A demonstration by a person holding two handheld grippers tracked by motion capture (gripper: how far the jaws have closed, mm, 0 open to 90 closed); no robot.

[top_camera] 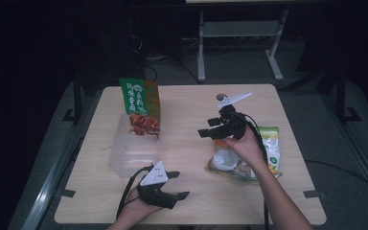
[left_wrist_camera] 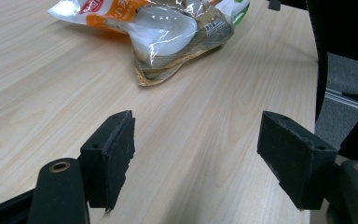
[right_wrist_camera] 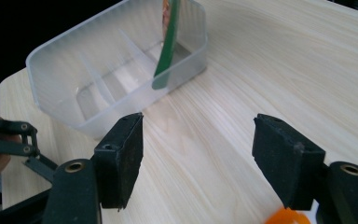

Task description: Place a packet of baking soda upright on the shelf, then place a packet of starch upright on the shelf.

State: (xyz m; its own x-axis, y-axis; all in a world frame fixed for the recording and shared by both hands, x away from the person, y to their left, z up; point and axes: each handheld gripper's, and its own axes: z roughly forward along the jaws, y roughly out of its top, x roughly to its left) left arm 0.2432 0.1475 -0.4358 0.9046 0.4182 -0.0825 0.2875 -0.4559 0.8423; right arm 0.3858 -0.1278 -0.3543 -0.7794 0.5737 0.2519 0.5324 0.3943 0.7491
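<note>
Fingers of both grippers gape; two snack bags [top_camera: 242, 163], one bin [top_camera: 132, 151].

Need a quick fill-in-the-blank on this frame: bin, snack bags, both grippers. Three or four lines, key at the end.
1. The green snack bag stands in the clear plastic ____.
2. The jaws of the left gripper are ____, with nothing between them.
3. The right gripper hovers above the ____ table.
4. The other snack bags lie under the person's ____ forearm.

Missing words: bin; open; wooden; right

Bare table [top_camera: 187, 143] between clear bin [top_camera: 132, 151] and snack bags [top_camera: 242, 163], upright green packet [top_camera: 141, 108] blocking bin's far end
</note>
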